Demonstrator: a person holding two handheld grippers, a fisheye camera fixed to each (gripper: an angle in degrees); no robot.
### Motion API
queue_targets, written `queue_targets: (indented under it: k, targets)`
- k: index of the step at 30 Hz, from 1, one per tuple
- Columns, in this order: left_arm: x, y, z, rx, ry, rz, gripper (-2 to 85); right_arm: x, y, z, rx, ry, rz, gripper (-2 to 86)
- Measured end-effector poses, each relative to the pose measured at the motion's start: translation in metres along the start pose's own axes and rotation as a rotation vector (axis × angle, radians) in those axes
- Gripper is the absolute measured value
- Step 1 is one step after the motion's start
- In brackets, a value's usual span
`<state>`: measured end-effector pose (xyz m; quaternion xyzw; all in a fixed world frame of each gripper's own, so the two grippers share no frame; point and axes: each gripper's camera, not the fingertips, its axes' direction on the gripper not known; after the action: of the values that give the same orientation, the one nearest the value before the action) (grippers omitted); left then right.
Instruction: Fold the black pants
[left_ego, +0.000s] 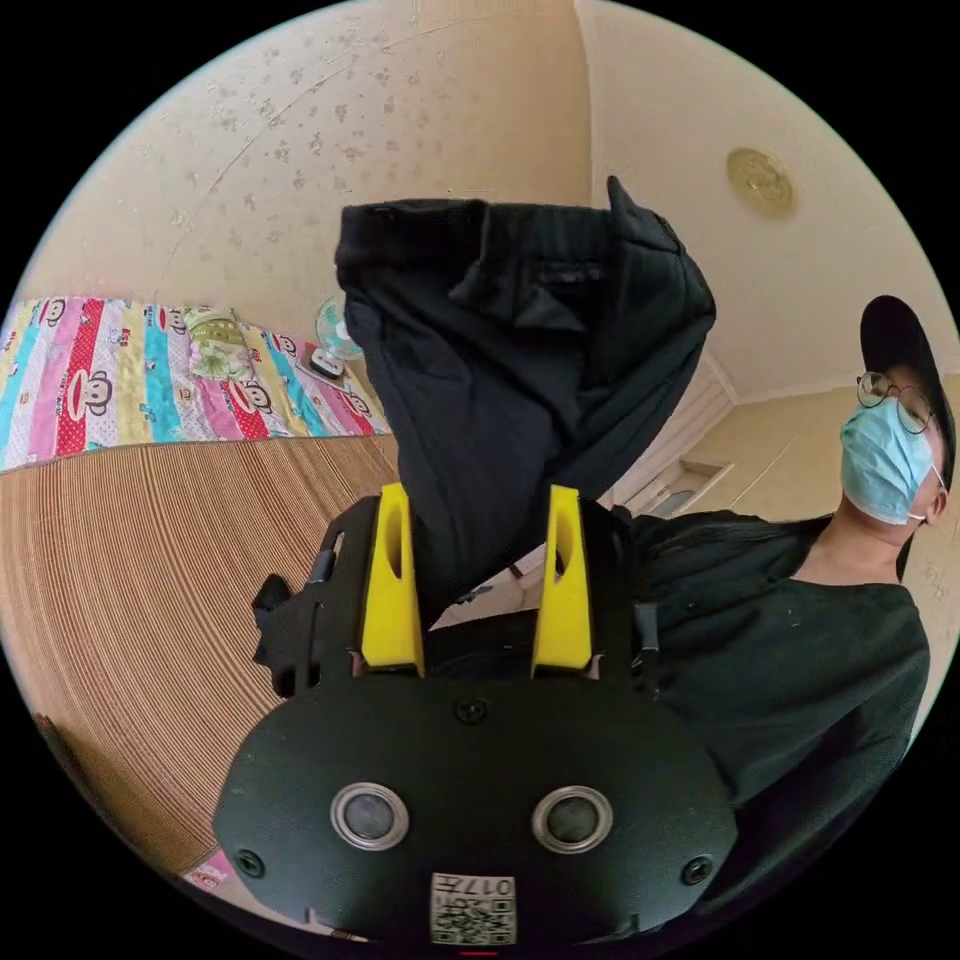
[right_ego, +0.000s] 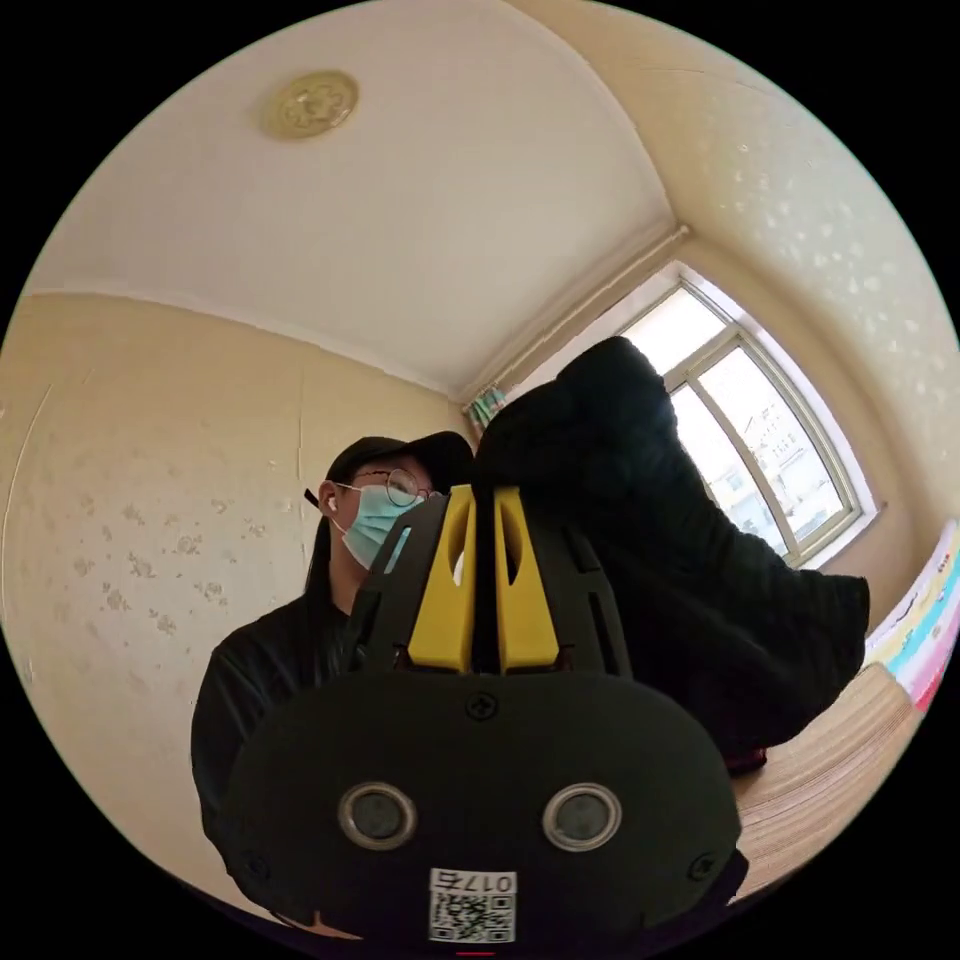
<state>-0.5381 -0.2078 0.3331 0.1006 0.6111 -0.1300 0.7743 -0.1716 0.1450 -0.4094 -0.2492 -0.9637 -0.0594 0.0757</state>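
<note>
The black pants (left_ego: 520, 330) hang bunched in the air in the left gripper view, waistband end away from the camera. A narrow part of the cloth runs down between the yellow jaws of my left gripper (left_ego: 478, 495), which stand wide apart and open. In the right gripper view, my right gripper (right_ego: 485, 492) has its yellow jaws pressed together on a thin fold of the black pants (right_ego: 650, 560). The rest of the cloth swells up and to the right of the jaws, dark against the window.
A ribbed tan mat (left_ego: 150, 580) lies beside a striped cartoon blanket (left_ego: 120, 380) with a small fan (left_ego: 335, 335) at its edge. The person (left_ego: 800, 650) in dark clothes stands close behind the pants. A window (right_ego: 770, 440) sits in the room corner.
</note>
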Motion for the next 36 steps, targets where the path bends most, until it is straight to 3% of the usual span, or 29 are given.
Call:
queue_targets:
  k: [3,6,9,11,13,15,16,18,20,22,24,25,26,29,30,33,34,36]
  targets:
    - [0.0,-0.016,-0.055,0.107,-0.05,-0.022,19.0,-0.029,-0.023,0.032,-0.1,0.038,-0.117,2.2]
    - [-0.003,-0.045,-0.083,0.169,0.017,-0.021,20.1,-0.047,-0.03,0.062,-0.192,0.051,-0.194,2.0]
    - [-0.017,-0.099,-0.047,0.029,0.185,-0.035,22.7,-0.045,-0.022,0.074,-0.173,0.019,-0.187,1.8]
    - [-0.024,-0.133,0.034,-0.229,0.562,-0.095,24.4,-0.038,-0.013,0.066,-0.139,0.03,-0.177,1.7]
    - [-0.01,-0.14,0.088,-0.363,0.898,-0.113,24.0,-0.034,-0.006,0.052,-0.121,0.022,-0.172,1.7]
    - [-0.003,-0.141,0.113,-0.398,1.04,-0.185,21.9,-0.031,0.001,0.032,-0.095,-0.004,-0.142,1.6]
    - [-0.003,-0.147,0.107,-0.351,1.071,-0.198,15.6,-0.035,0.007,0.019,-0.078,-0.008,-0.131,1.6]
    - [-0.004,-0.162,0.061,-0.185,0.984,-0.173,7.7,-0.055,0.017,-0.002,-0.058,0.055,-0.17,1.6]
    - [0.02,-0.182,-0.054,0.154,0.783,-0.023,4.5,-0.098,0.032,-0.026,-0.035,0.386,-0.304,1.5]
    - [0.066,-0.191,-0.15,0.331,0.559,0.188,4.1,-0.118,0.045,-0.042,-0.019,0.7,-0.36,1.6]
    - [0.115,-0.205,-0.22,0.395,0.18,0.256,3.9,-0.112,0.051,-0.052,-0.047,1.035,-0.418,1.6]
    - [0.138,-0.226,-0.246,0.425,-0.054,0.237,3.9,-0.085,0.044,-0.055,-0.106,1.253,-0.433,1.7]
    - [0.149,-0.263,-0.257,0.428,-0.178,0.25,4.0,-0.04,0.028,-0.062,-0.156,1.47,-0.39,1.9]
    - [0.108,-0.411,-0.259,0.37,-0.305,0.186,5.8,0.114,-0.021,-0.109,-0.282,1.889,-0.269,2.8]
    - [0.091,-0.442,-0.257,0.354,-0.335,0.145,6.8,0.144,-0.027,-0.125,-0.298,1.951,-0.217,3.0]
    - [-0.015,-0.536,-0.257,0.279,-0.553,-0.17,9.9,0.243,-0.024,-0.217,-0.327,2.03,0.246,5.2]
    - [-0.05,-0.538,-0.263,0.247,-0.616,-0.263,10.0,0.257,0.0,-0.246,-0.27,1.969,0.377,6.1]
    - [-0.095,-0.513,-0.272,0.211,-0.628,-0.337,10.1,0.27,0.058,-0.272,-0.292,1.81,0.382,5.4]
